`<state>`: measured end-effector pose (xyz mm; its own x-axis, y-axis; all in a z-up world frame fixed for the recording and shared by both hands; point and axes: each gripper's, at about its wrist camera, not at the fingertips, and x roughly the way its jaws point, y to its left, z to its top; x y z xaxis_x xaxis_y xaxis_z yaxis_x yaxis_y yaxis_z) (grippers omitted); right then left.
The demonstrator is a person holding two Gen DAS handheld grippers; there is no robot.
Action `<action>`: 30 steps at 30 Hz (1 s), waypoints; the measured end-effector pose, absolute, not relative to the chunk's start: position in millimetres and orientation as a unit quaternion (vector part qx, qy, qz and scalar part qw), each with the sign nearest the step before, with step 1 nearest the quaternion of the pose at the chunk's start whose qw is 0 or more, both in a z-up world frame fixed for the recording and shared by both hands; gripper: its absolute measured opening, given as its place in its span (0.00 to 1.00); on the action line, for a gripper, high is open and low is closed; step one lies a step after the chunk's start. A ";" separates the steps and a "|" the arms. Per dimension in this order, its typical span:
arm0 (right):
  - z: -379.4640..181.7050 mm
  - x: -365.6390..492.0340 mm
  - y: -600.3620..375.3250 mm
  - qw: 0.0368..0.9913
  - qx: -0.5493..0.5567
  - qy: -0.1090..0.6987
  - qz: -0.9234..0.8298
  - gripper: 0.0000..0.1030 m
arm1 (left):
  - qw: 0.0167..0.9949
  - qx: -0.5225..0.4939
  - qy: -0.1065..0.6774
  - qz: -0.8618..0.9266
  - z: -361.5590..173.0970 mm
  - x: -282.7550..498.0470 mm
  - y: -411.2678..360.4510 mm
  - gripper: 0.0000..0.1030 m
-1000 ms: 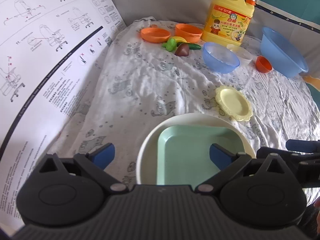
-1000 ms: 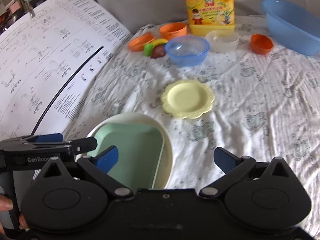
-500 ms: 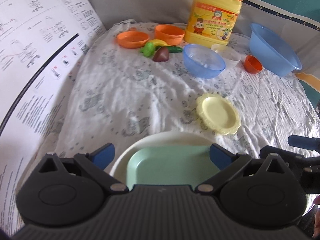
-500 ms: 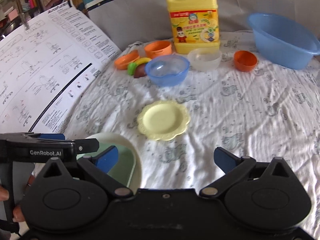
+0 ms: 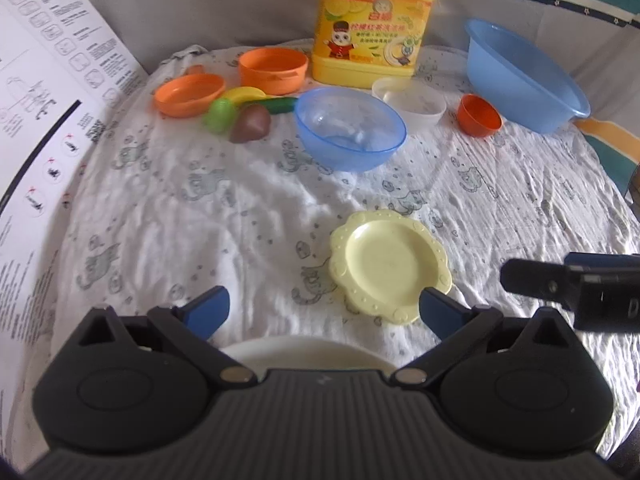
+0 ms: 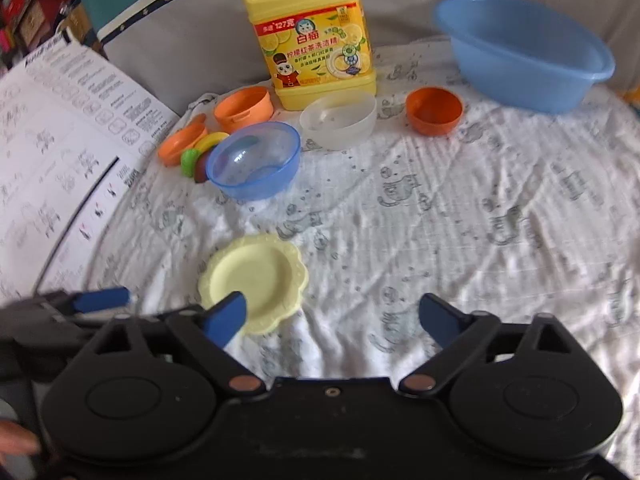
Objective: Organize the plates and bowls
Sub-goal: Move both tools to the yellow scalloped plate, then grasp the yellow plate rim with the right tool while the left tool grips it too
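Yellow plate (image 5: pixel 390 266) lies flat on the cloth-covered surface (image 5: pixel 200 208) at 12 o'clock of our empty, wide-spread right tool (image 6: pixel 332 316); we judge a low approach best, pinching its scalloped rim.

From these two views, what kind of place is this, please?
Probably a home setup, not a real kitchen: dishes lie on a cat-print cloth, beside a dish soap jug, toy fruit and a washing basin.
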<state>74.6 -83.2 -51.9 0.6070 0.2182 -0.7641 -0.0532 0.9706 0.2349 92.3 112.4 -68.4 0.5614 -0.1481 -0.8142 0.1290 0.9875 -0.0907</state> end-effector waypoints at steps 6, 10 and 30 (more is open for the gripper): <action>-66.9 101.3 -76.0 0.875 0.136 0.454 0.099 0.55 | 0.876 -0.025 0.472 -0.091 -76.5 110.7 109.5 0.80; -77.4 116.8 -71.0 0.865 0.150 0.468 0.103 0.42 | 0.866 -0.037 0.486 -0.109 -83.4 119.1 105.5 0.61; -101.5 135.6 -56.1 0.869 0.134 0.465 0.103 0.30 | 0.865 -0.008 0.486 -0.127 -93.4 128.0 84.4 0.41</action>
<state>135.6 -56.1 -101.5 0.5458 0.3042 -0.7808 -0.0546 0.9427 0.3292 128.0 84.4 -93.4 0.4951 -0.2280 -0.8384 0.2118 0.9675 -0.1380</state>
